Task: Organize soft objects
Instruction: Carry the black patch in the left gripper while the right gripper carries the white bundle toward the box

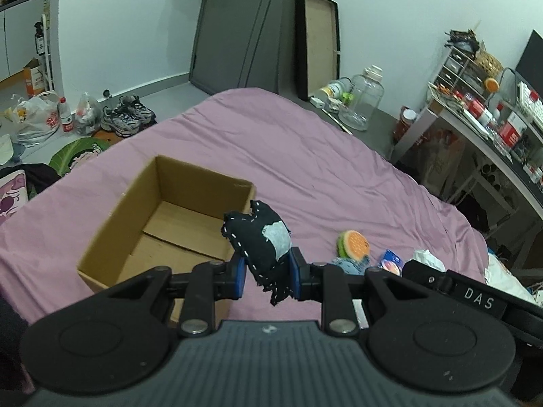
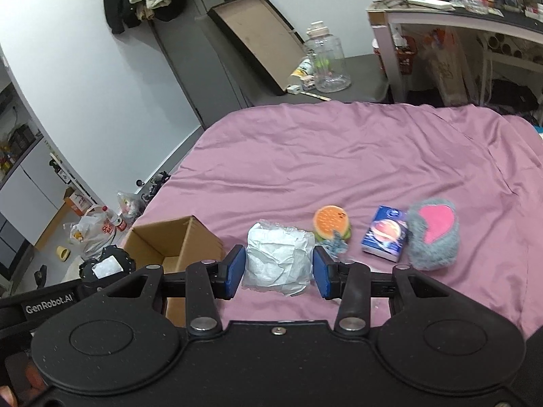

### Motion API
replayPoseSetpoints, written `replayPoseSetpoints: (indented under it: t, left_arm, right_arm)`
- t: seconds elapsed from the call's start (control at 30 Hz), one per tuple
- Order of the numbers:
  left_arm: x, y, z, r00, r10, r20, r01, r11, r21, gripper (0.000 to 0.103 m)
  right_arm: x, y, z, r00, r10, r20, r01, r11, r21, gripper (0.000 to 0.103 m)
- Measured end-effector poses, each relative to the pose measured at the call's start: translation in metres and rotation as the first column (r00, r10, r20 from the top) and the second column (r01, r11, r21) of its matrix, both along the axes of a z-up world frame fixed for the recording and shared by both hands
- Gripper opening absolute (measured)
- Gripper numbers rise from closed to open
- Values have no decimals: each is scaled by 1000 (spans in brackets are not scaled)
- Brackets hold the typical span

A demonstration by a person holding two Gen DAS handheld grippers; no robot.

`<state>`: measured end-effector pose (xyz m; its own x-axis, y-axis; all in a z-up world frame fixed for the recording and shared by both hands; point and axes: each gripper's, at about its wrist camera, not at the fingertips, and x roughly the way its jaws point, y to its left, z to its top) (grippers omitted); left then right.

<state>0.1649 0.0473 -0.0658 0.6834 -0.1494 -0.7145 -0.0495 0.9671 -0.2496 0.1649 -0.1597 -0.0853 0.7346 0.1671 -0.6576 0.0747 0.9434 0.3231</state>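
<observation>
Left gripper (image 1: 266, 271): clamped on black stitched pouch (image 1: 261, 240), beside cardboard box (image 1: 135, 200).
Right gripper (image 2: 278, 268): jaws apart, straddling white crumpled packet (image 2: 278, 259); contact unclear.
Bed (image 2: 339, 156): pink sheet.

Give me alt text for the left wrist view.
The left gripper grips a black stitched pouch beside an empty cardboard box on a pink bedsheet. A burger toy lies to the right.

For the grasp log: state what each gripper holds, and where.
Left gripper pinches the black white-stitched fabric pouch at its lower half. Right gripper straddles the white crinkled packet; contact unclear.
</observation>
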Motion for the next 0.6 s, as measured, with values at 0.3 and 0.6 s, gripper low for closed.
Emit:
replayPoseSetpoints:
  t: [0.3, 0.6]
  left_arm:
    - [16, 40, 1, 999, 36, 3, -36, 999, -25, 25]
    - [41, 76, -14, 998, 51, -26, -53, 996, -67, 25]
  right_arm:
    - [19, 41, 6, 999, 34, 4, -34, 999, -24, 43]
    - [43, 75, 1, 999, 47, -20, -48, 998, -47, 43]
